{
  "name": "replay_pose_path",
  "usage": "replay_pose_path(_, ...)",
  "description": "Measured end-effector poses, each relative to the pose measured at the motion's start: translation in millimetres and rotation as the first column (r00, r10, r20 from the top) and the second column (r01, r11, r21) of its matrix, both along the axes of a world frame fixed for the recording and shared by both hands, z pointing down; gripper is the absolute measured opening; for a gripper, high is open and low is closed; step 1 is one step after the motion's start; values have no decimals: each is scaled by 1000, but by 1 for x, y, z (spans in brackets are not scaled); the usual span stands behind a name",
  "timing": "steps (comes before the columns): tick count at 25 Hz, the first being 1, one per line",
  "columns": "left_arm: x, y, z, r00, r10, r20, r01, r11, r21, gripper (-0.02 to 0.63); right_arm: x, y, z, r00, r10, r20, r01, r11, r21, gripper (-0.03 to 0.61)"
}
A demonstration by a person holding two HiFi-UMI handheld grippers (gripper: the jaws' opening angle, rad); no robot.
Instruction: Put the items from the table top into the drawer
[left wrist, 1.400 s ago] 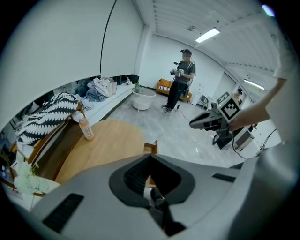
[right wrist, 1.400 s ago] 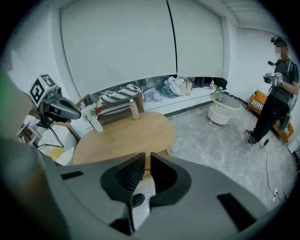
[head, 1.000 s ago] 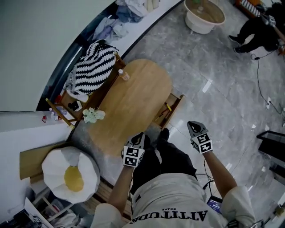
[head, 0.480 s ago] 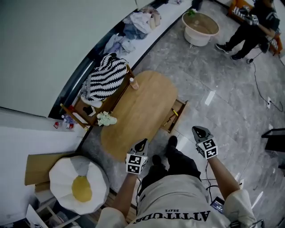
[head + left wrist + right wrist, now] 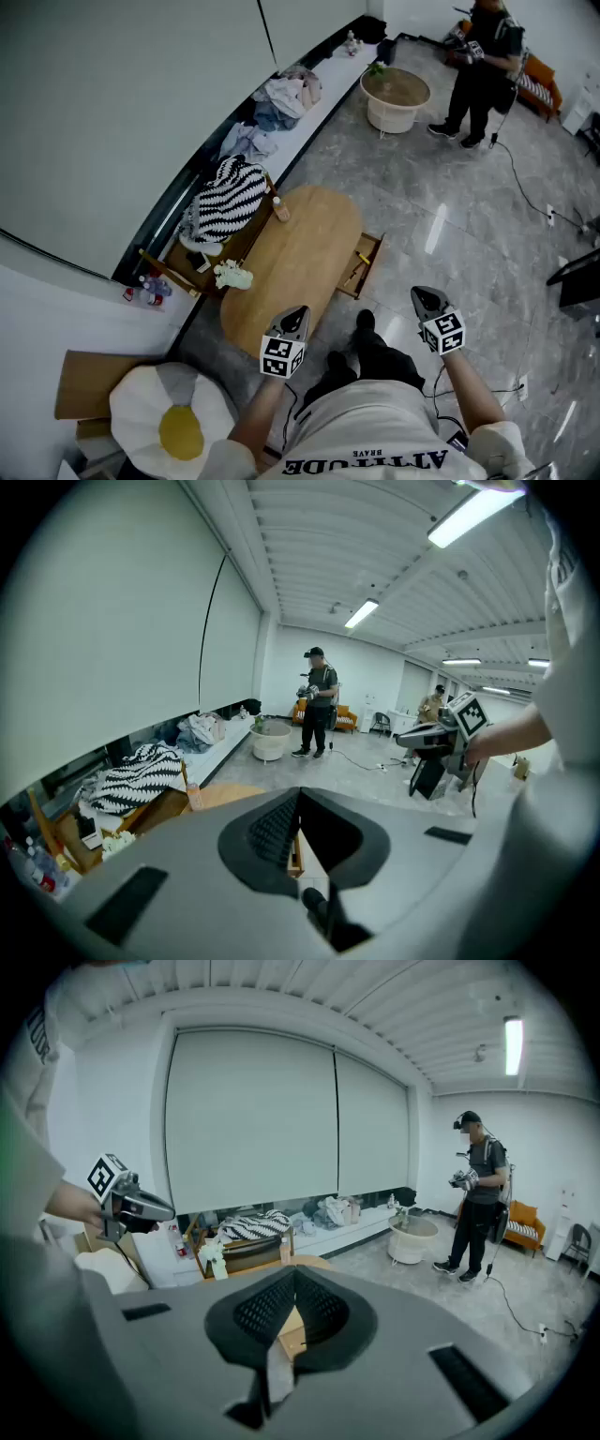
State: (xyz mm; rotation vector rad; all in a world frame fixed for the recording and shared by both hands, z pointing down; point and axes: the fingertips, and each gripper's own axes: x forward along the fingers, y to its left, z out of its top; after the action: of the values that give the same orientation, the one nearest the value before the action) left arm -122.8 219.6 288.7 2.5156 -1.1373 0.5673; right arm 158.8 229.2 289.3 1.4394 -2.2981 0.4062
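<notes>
An oval wooden table [image 5: 295, 253] stands below me, with its drawer [image 5: 359, 265] pulled open on the right side. On the top a small bottle [image 5: 281, 212] stands at the far end and a white flower bunch [image 5: 232, 275] lies at the left edge. My left gripper [image 5: 295, 319] hangs over the table's near end, shut and empty. My right gripper [image 5: 424, 298] is right of the drawer over the floor, also shut with nothing in it. The right gripper view shows the bottle [image 5: 284, 1251] and flowers [image 5: 214, 1255] beyond the closed jaws.
A wooden chair draped in a black-and-white striped cloth [image 5: 223, 199] stands left of the table. An egg-shaped cushion [image 5: 173, 422] and cardboard [image 5: 84, 384] lie at the near left. A round white tub [image 5: 395, 97] and a standing person [image 5: 478, 70] are far off. My shoes [image 5: 364, 323] are by the drawer.
Both grippers have risen together and stayed shut. The head view has pulled back and tilted up, so the table looks smaller and more of the far room shows.
</notes>
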Motion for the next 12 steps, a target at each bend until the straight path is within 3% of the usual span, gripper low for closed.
replay_pose_path(5,2,7,-38,999,-2,-35,4,998,65,21,22,25,-40,997,61,41,-64,996,65,20)
replay_pose_path(12,13,12,-71,996,-62,-60,69,990,121,21,59,34,-69,996,76,47,-81,989,122,20)
